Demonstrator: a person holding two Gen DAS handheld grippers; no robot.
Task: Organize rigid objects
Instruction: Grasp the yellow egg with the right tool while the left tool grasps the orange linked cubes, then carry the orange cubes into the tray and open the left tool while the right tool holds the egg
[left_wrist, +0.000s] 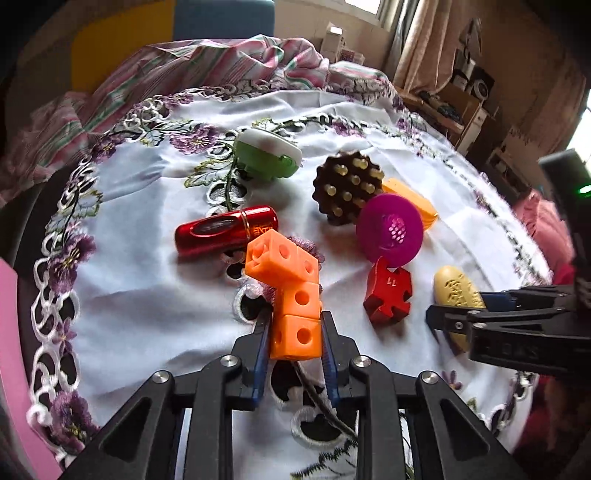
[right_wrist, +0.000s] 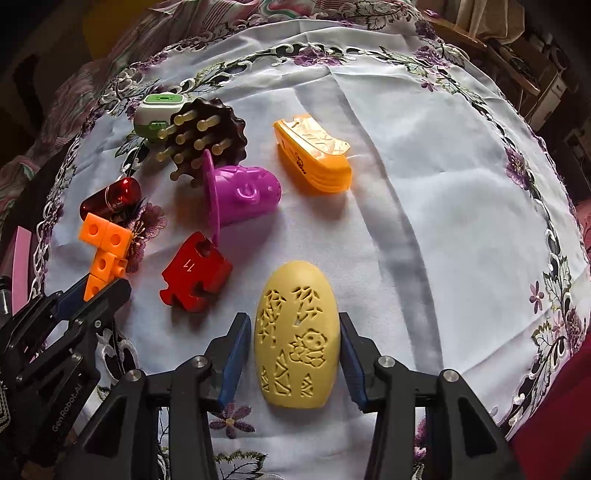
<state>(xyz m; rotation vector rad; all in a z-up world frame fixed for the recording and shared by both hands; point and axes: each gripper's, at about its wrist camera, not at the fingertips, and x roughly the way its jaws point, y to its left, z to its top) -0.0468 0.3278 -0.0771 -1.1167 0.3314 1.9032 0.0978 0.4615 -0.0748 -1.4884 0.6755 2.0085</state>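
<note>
White embroidered cloth (right_wrist: 424, 184) with purple flowers and cutwork edging covers the surface, wrinkled, a long crease running down its middle in the right wrist view; a striped pink-green fabric (left_wrist: 207, 62) is bunched behind it, clearer in the left wrist view. Left wrist view also gives the room: curtain and cluttered wooden shelves top right; right wrist view shows almost none of that. Left hand-held gripper (left_wrist: 295, 334) is clamped on the bottom cube of the orange linked-cube piece (left_wrist: 295, 291), blue pads pressed to both sides; hard plastic, round holes in each face, L-shaped chain. Right hand-held gripper (right_wrist: 295, 354) straddles the yellow oval piece (right_wrist: 297, 339), pads just beside its sides, a thin gap visible on each side, so not gripping; matte, smooth, domed, with carved cut-out figures only readable from the right wrist view. Purple plastic cup-shaped piece (right_wrist: 240, 195) lies on its side: right view shows the body, left view the perforated round face. Dark scalloped disc with pale pegs (left_wrist: 347, 188) sits beside it. Orange ribbed case (right_wrist: 314, 158) is fully visible only in the right view. Green-white rounded gadget (left_wrist: 266, 155), glossy red metallic capsule (left_wrist: 225, 230), red jigsaw-shaped block (right_wrist: 195, 275) marked 11, nearest the yellow oval.
</note>
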